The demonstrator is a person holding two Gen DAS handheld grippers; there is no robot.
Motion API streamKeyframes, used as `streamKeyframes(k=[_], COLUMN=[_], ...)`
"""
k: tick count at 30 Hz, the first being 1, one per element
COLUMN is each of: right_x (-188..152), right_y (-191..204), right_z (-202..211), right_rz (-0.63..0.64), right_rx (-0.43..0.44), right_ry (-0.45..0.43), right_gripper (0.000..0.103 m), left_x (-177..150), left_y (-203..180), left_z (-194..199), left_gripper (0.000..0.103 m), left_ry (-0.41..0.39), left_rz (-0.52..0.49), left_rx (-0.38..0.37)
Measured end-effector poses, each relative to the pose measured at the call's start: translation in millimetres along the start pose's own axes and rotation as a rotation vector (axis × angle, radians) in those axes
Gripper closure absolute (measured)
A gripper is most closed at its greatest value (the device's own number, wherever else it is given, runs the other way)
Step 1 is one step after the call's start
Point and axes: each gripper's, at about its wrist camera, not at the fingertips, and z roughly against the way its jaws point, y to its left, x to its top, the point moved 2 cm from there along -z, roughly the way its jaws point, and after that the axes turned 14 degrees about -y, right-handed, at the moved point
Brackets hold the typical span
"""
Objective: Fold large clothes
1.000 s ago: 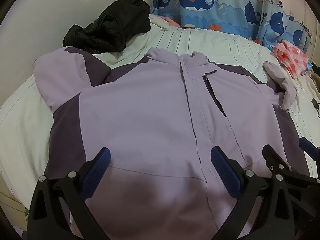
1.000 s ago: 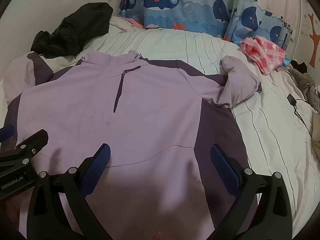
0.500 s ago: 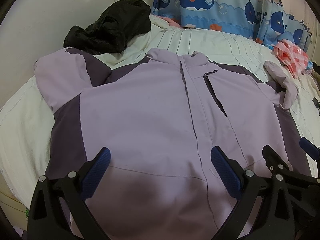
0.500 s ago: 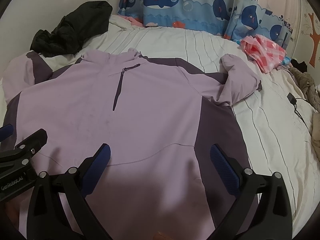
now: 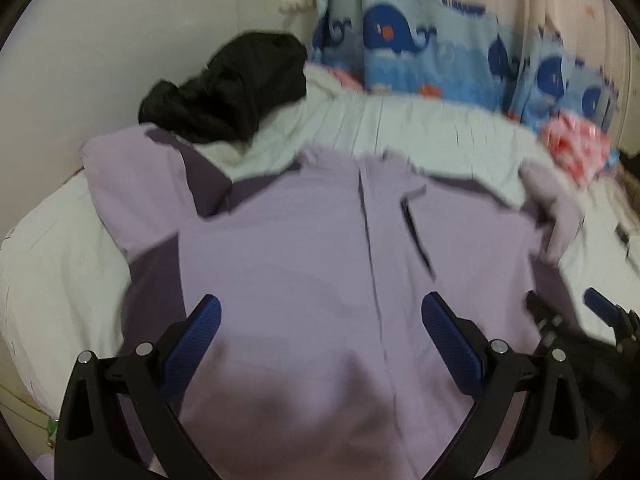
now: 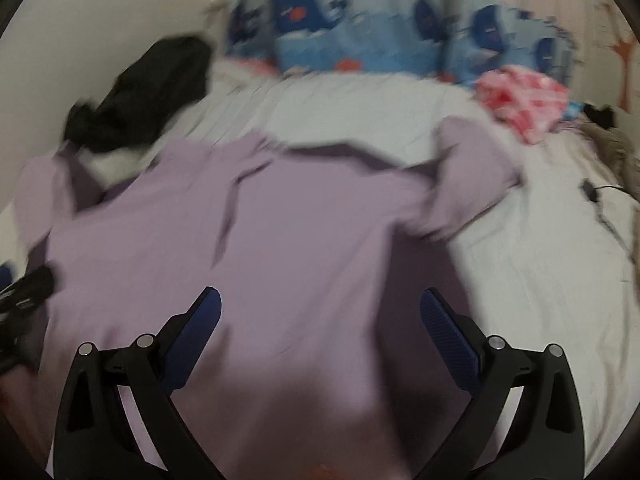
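At 9 o'clock in your left wrist view the white bed sheet (image 5: pixel 60 264) lies bare beside the lilac jacket (image 5: pixel 300 264), which is spread front up over the bed and fills the middle of both views. Its left sleeve (image 5: pixel 132 184) is bent at 10 o'clock, touching a crumpled black garment (image 5: pixel 232 88) at 11 o'clock. Your left gripper (image 5: pixel 320 344) hovers over the lower front of the jacket with its 2 blue pads spread wide and nothing between them. The zip line runs from 12 o'clock down toward the right pad (image 5: pixel 452 348). At 3 o'clock the tip of your other tool shows over the dark side panel.

In your right wrist view, which is blurred, your right gripper (image 6: pixel 320 340) is likewise released, empty, over the jacket's lower right front. The right sleeve (image 6: pixel 472 168) is folded at 1 o'clock, near a pink checked cloth (image 6: pixel 524 100) at 2 o'clock. A whale-print curtain (image 6: pixel 360 32) hangs at 12 o'clock.
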Motion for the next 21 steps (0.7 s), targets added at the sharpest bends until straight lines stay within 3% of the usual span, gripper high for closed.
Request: streamKeyframes(k=[3,6,9,12,16,18,21], right_x=[21,42,79,109,105,101,78], right_y=[-43,-76,-100,-117,-138,-181,-277], right_z=[-12,-32,-74,-143,-237,-244,-187], right_rz=[-0.019,0.0,0.113,0.263,0.441,0.337,-0.161], right_rx=[-0.117,-0.226,-0.349,-0.464,-0.502,-0.58,-0.674], right_ry=[-0.003,-0.019,-0.021,0.059,0.252,0.292,0.24], right_gripper=[0.007,0.007,0.007,0.007,0.007,0.007,0.007], left_x=[4,-6,-15,-19,-23,-27,-31], left_y=[-2,-5,-7,-3,1,1,-1], left_z=[-2,-17,-24,-29,-35,-39,-40], left_gripper=[0.007,0.007,0.007,0.007,0.007,0.007,0.007], left_ry=[-0.005,0.049,0.087,0.111,0.145,0.167,0.177], left_rz=[0.013,0.008,0.01,0.025,0.053,0.06,0.055], left_rx=[-0.007,-0.015,-0.029,-0.035,-0.05,-0.058,-0.065])
